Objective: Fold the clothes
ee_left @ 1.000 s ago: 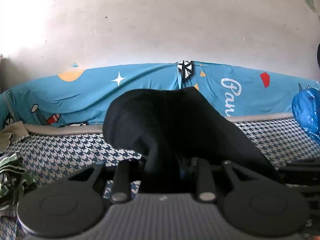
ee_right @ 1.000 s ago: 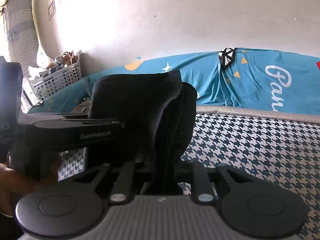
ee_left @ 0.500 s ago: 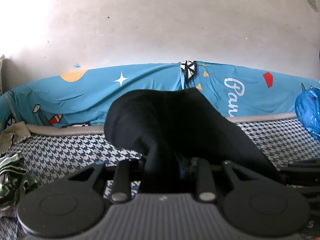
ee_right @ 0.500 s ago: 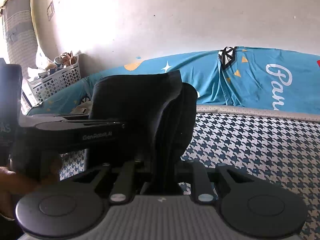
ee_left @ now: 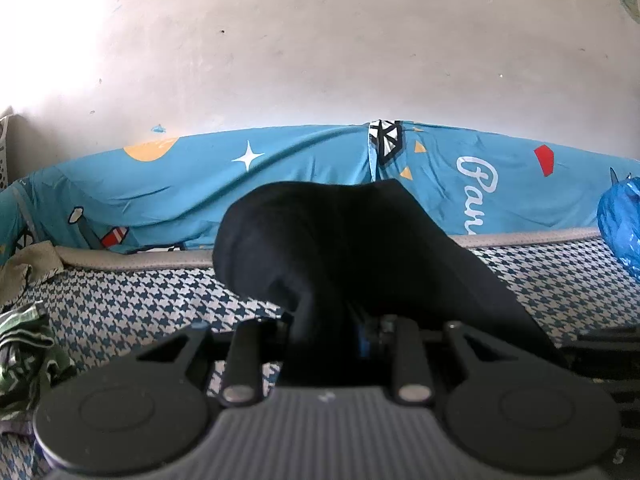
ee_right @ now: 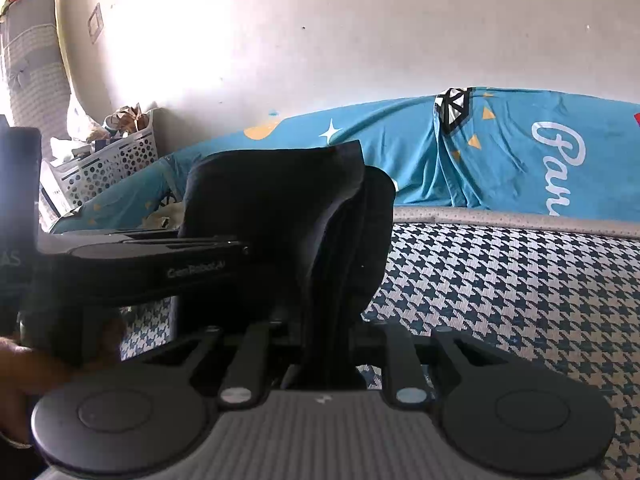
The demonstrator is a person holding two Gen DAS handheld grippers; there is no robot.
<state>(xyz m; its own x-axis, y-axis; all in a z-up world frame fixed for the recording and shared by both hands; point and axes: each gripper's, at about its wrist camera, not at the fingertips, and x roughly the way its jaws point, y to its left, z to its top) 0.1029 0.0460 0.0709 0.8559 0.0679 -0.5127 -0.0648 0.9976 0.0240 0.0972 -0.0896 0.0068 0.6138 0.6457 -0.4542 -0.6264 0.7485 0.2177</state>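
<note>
Currently we hold the black garment (ee_left: 340,248) above the bed (ee_right: 520,288), both grippers' jaws clamped on it, cloth spanning left gripper (ee_left: 328,332) to right gripper (ee_right: 324,336).

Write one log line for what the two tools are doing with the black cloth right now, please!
phase: fold, mid-lift | left tool: shut on black cloth | right tool: shut on black cloth | cloth: held above houndstooth mattress | tools: close together

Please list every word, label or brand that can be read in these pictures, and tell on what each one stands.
"Pan", white script cut off at the frame edge, on the blue sheet along the wall.
"GenRobot.ai", faint grey print, on the left gripper, seen from the right wrist.
"AS", the end of a word that is cut off, on a dark object at the far left.
</note>
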